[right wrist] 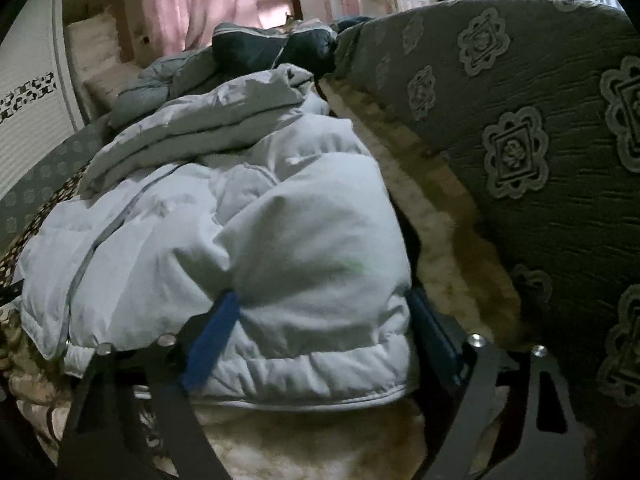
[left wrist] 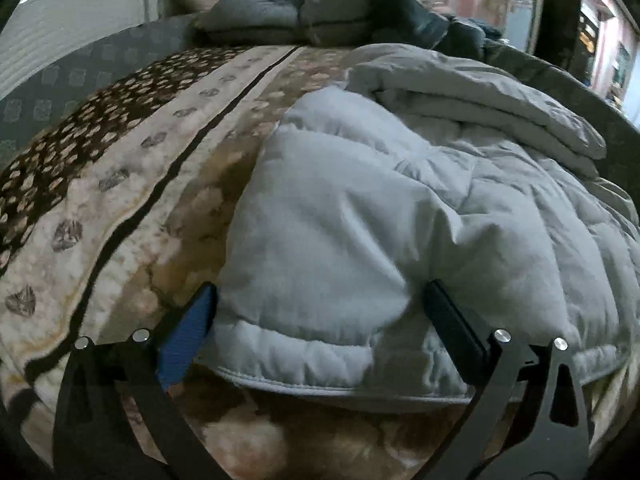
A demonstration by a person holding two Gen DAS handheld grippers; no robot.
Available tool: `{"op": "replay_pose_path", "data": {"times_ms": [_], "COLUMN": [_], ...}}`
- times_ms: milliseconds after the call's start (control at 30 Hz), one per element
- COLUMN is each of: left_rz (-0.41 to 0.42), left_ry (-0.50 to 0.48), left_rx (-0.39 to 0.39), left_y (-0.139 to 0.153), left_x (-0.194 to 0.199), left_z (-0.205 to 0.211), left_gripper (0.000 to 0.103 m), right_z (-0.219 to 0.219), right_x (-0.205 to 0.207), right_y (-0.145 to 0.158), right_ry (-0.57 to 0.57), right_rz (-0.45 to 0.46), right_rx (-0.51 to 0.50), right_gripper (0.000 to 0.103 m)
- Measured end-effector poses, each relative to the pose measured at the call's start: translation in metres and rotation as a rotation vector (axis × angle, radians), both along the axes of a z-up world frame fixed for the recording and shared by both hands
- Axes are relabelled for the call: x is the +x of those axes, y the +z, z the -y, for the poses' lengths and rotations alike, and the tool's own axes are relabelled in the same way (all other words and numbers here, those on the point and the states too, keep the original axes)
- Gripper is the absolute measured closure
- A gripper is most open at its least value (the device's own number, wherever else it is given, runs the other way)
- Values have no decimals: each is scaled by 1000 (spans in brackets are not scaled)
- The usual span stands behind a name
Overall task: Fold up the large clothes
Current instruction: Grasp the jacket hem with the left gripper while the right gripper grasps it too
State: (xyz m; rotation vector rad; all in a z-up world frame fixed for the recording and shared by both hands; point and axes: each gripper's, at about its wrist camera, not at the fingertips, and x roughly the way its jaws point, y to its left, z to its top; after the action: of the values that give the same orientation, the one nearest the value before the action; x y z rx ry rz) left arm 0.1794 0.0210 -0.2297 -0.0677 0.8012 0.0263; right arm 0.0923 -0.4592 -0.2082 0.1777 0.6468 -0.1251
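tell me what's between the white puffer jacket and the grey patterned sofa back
In the right wrist view, a strip of tan fleece blanket separates the white puffer jacket from the grey patterned sofa back.

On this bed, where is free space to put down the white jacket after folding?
The free patch is the patterned blanket, left of the white puffer jacket and in front of the grey folded clothes. On the jacket's right only a narrow strip remains beside the grey flowered cushion. The far end is crowded with dark clothes.
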Motion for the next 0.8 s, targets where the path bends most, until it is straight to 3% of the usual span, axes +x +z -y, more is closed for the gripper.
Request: {"op": "replay_pose_path", "data": {"times_ms": [100,267,367,433,500,633,800], "left_rz": [-7,-34,-34,-35,-37,-45,-49], "left_ry": [20,26,0,2,9,-4,12], "left_rx": [35,14,19,20,5,6,25], "left_y": [-4,-4,-1,2,5,10,18], "left_x": [5,9,6,4,3,3,2], "left_z": [7,6,8,8,5,7,11], "left_gripper": [3,4,24,50,65,78,82], "right_z": [-4,-2,0,0,0,1,-3], "right_x": [3,3,2,2,2,0,-6], "right_y": [-2,-2,-1,-1,-2,-1,10], "right_ry": [20,34,29,25,22,22,54], "right_rz": [-18,-16,-12,-10,-8,-2,17], "right_rx": [-11,5,19,21,28,37,4], "right_gripper": [33,59,62,62,62,62,80]}}
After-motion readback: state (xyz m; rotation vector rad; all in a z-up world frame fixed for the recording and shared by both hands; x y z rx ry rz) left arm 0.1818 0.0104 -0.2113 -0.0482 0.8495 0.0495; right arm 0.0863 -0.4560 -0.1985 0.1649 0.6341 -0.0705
